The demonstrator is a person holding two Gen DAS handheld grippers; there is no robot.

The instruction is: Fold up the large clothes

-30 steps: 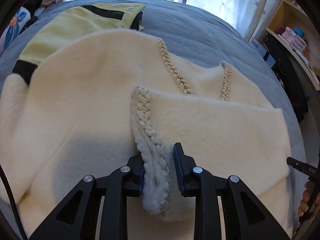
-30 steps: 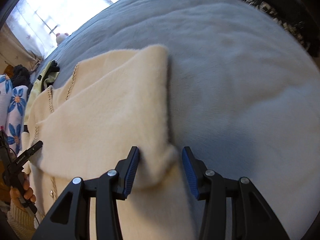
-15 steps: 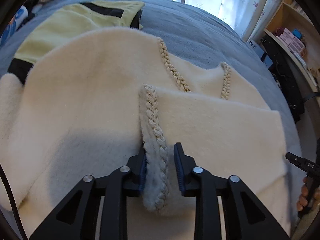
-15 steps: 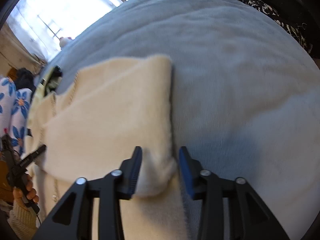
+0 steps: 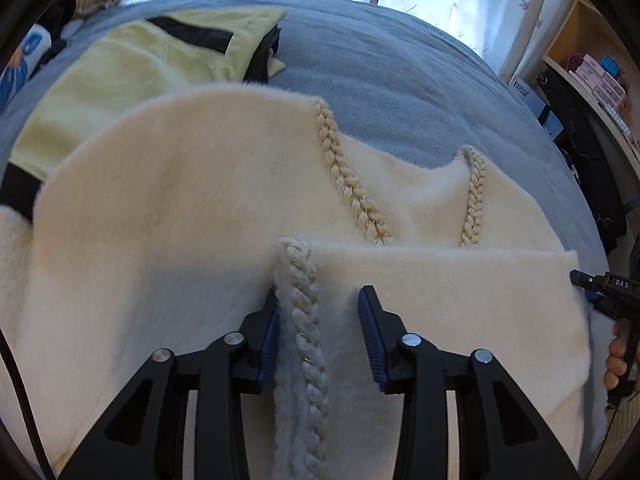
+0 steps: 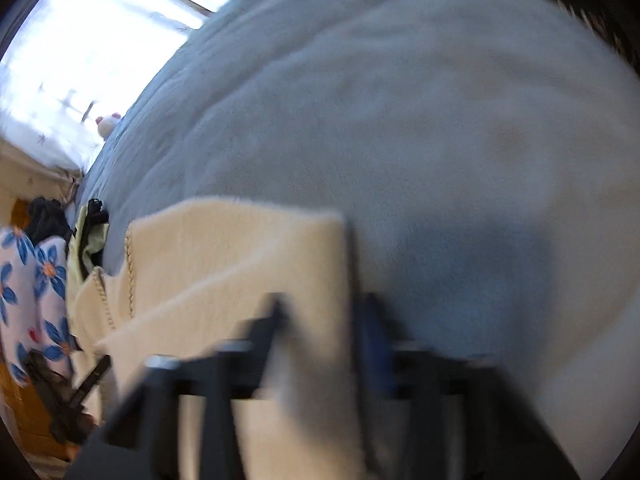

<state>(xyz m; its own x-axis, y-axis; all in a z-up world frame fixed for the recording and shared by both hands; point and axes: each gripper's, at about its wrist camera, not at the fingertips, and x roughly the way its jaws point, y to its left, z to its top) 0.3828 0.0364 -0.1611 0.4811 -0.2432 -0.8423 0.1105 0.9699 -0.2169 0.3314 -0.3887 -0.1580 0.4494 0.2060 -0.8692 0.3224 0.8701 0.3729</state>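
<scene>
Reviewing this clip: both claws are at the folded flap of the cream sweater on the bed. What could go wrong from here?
1. The left claw looks open around the braided trim; the fluffy edge may snag on the pads during withdrawal and drag the flap.
2. The right wrist view is motion-blurred, so the right claw is moving fast beside the cream sweater and could pull that fold crooked.

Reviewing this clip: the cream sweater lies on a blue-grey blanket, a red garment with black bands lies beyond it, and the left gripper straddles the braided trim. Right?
One detail is wrong: the garment beyond the cream sweater is pale yellow with black bands, not red, as the left wrist view shows. The blue-grey blanket and the left gripper straddling the braided trim are as stated.
</scene>
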